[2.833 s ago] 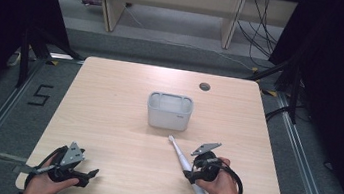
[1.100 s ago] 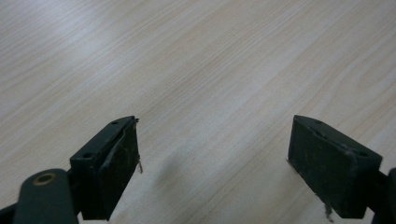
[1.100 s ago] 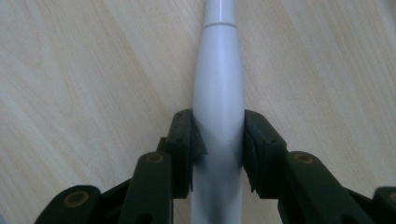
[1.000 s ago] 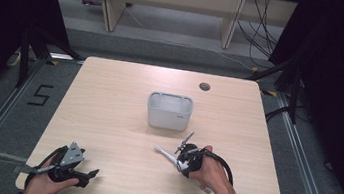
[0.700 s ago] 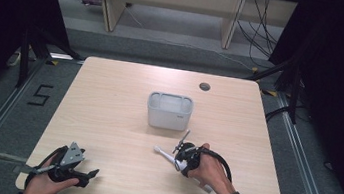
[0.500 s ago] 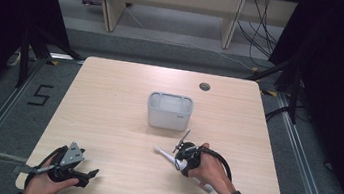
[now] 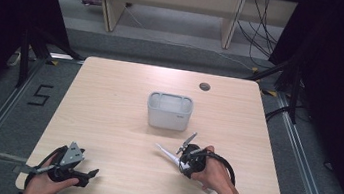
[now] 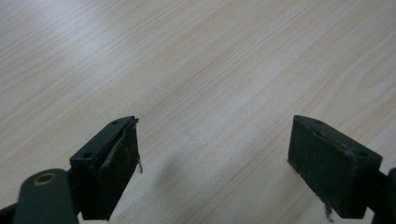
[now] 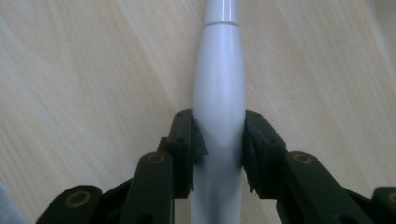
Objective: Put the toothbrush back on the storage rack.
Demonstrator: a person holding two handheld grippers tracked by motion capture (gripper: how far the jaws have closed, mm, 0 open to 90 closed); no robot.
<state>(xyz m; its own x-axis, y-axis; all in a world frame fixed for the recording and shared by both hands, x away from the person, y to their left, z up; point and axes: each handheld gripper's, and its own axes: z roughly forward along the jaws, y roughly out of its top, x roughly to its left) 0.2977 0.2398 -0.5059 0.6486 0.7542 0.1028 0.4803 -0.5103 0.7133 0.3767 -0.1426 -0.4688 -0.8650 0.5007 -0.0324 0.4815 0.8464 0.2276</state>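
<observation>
Standing beyond the clamped white handle [image 9: 219, 93]: grey bin [image 7: 169, 112], path unobstructed.

Only the grey bin [image 7: 169, 112] interrupts the bare table [image 7: 108, 109].

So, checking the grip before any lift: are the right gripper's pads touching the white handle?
Touching. In the right gripper view both pads press the white handle from either side, no gap.

The smooth white handle [image 9: 219, 93], rounded and tapering to a narrower tip, lay low over the pale wooden surface [image 7: 106, 118], near the front right, clamped on both sides.
</observation>
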